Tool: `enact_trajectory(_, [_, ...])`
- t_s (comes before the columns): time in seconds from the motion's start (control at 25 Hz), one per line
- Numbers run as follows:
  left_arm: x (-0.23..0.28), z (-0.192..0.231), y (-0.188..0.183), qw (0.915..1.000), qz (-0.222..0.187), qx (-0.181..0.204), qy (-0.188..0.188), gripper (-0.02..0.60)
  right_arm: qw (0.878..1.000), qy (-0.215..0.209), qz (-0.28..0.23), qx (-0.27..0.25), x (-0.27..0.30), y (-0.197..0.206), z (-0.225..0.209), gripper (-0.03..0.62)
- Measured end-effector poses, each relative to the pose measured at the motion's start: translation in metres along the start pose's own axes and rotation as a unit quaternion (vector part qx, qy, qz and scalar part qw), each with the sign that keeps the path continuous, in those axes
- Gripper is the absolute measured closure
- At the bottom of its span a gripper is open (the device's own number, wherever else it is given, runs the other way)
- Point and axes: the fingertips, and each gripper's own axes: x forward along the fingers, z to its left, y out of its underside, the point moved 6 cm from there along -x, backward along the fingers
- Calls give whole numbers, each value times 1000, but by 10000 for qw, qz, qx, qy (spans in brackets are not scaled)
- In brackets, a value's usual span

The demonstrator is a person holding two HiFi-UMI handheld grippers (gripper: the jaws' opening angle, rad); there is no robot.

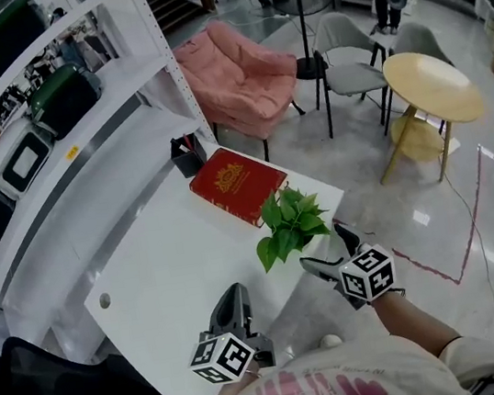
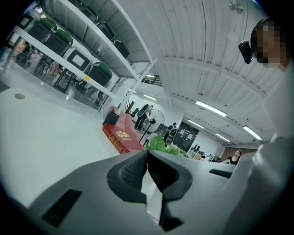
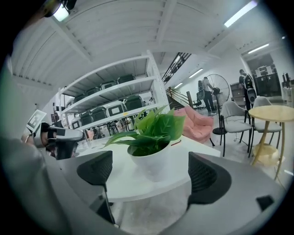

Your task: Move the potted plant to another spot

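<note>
The potted plant, green leaves in a small white pot, stands on the white table close to its right edge, just in front of a red book. My right gripper is open beside that edge, its jaws pointing at the plant. In the right gripper view the white pot sits ahead of and between the spread jaws, not touched. My left gripper is shut and empty over the table's near end. Its closed fingertips point toward the plant leaves and the book.
A black pen holder stands behind the book. A white shelf rack with dark cases runs along the table's left. A pink armchair, grey chairs and a round wooden table stand beyond on the floor.
</note>
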Motion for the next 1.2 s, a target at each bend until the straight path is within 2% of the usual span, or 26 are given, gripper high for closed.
enact_trajectory(0.28, [-10,-12,-9,9988,89,57,469,557,9978,392,-205,497,-41,7,13,77])
enact_trajectory(0.56, [-33,-18,-18,9967,50,73,804,557,9935,792,-437,691,-81,13,33,169])
enact_trajectory(0.68, [-45,-14,-21,9962,21,57,874,557,9908,914,-564,826,-91,16,42,243])
enact_trajectory(0.8, [-58,-9,-22,9958,33,31,915,557,9863,1022,-694,1090,-100,19,51,377])
enact_trajectory(0.92, [-70,-5,-23,9955,39,-2,951,557,9830,1027,-820,1281,-108,20,65,422])
enact_trajectory(1.04, [-82,-3,-24,9948,49,-24,1018,557,9792,1043,-974,1441,-116,20,78,504])
enact_trajectory(1.16, [-95,0,-26,9942,48,-15,1074,557,9744,1014,-1145,1651,-124,21,94,545])
enact_trajectory(1.2, [-100,1,-27,9941,33,-22,1083,557,9731,971,-1204,1707,-126,21,99,578])
